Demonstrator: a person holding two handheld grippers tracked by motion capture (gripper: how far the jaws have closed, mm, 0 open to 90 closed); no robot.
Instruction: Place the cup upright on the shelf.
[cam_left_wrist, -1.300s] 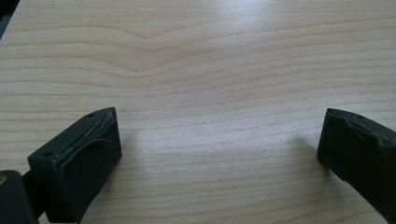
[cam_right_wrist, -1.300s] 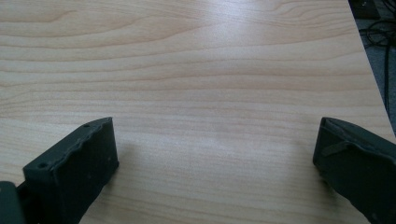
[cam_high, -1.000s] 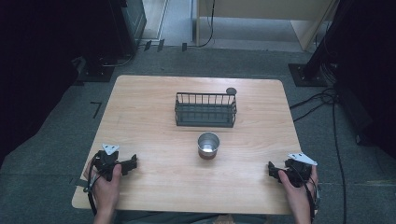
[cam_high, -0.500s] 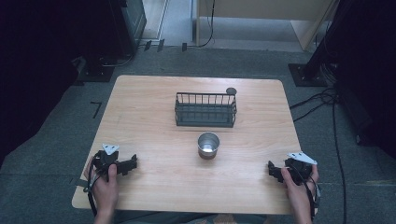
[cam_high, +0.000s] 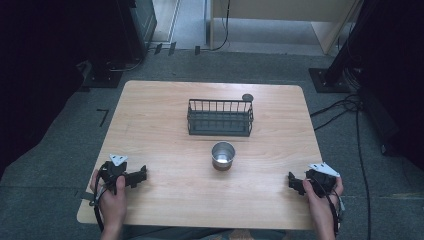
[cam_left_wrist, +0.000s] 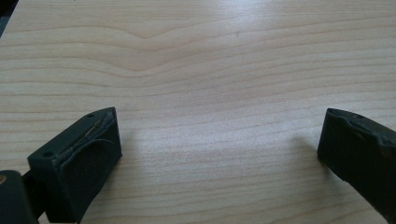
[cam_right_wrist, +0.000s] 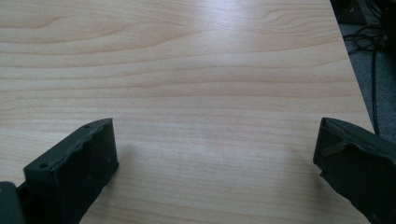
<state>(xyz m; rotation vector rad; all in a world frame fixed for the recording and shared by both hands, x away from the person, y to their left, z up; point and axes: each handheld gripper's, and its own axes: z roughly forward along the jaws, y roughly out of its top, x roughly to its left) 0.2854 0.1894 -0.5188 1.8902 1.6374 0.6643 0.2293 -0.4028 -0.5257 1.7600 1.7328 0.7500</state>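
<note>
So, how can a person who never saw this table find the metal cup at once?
Start from the black wire basket at the far middle of the wooden table. Just in front of it, toward the person, stands the metal cup. It is round, shiny and open-topped, unlike the dark rectangular basket.

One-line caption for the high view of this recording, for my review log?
Metal cup stands before a wire basket on the wooden table; left gripper and right gripper rest open near the front corners.

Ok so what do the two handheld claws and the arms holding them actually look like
Both are black. The left claw and the right claw each carry a pale grey three-cornered plate on top, and a dark cable trails back from each along the forearm. Up close, each has two chunky, blocky black jaws with small screw holes in them. The forearms are bare, with no sleeves or gloves to be seen.
</note>
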